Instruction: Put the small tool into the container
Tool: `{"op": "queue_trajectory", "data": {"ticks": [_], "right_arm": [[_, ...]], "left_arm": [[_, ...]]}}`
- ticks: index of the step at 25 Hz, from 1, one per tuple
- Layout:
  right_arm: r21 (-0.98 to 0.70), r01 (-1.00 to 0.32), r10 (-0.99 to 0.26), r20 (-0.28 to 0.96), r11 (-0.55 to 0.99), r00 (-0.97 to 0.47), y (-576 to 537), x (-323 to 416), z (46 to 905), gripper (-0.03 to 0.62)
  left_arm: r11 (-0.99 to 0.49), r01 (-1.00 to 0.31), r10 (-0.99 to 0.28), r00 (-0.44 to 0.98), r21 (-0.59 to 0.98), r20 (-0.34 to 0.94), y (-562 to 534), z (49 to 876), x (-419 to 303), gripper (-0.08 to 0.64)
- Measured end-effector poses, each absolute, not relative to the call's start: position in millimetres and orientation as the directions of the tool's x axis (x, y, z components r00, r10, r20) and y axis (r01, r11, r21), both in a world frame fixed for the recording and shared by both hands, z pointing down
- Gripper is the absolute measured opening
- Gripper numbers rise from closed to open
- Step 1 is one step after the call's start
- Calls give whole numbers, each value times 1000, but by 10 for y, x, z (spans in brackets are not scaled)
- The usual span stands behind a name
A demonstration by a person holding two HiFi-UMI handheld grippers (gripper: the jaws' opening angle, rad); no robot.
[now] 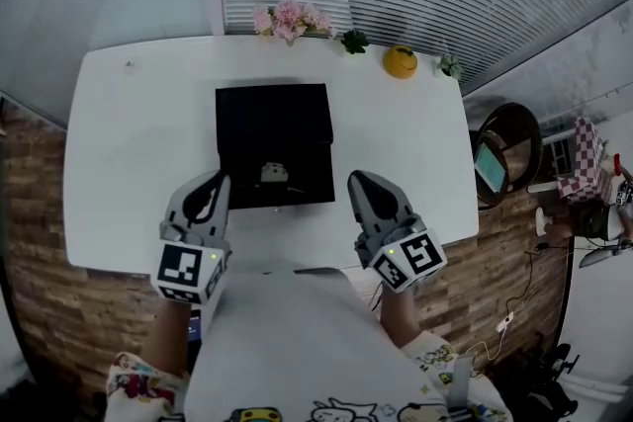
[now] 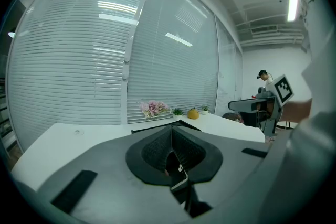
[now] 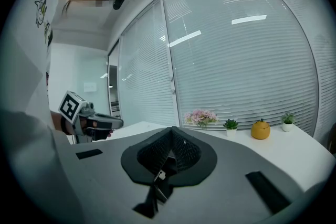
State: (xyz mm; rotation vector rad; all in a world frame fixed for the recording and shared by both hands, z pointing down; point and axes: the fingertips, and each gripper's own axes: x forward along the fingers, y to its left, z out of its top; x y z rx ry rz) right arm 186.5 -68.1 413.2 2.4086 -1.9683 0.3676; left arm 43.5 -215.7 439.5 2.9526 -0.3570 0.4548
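Note:
A black square container [image 1: 274, 128] lies in the middle of the white table [image 1: 129, 163]. A small pale tool [image 1: 274, 174] rests within its near part. My left gripper [image 1: 220, 179] hangs at the container's near left corner, and my right gripper [image 1: 356, 179] just off its near right corner. Both point across the table, and neither touches the tool. In the left gripper view the left gripper [image 2: 172, 128] has its jaws together with nothing between them. In the right gripper view the right gripper [image 3: 172, 130] is likewise shut and empty.
Pink flowers [image 1: 289, 19], two small green plants [image 1: 354, 41] and a yellow-orange ornament [image 1: 400, 62] line the table's far edge below the window blinds. A dark round chair [image 1: 506, 153] stands off the table's right side. The person's torso is against the near edge.

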Motion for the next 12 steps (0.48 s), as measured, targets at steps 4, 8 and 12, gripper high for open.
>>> {"op": "queue_trajectory", "data": {"ticks": [4,8,12], "right_arm": [[-151,-966,-966,185,-208,179,-667,1853,4138,0],[-135,-969,-966,182,-209,183,-647,1865,4104,0],[-107,-970,-966,166,-218,199,-638,1926,4040,0]], "left_arm": [[-969,-236,-201,926,75,320,-2164,4385,413,6],[-976,-211,-182,930,57,319,-2150,4336,453,6],[-981,-188,-169,940,36,296,-2186,4289,542,6]]}}
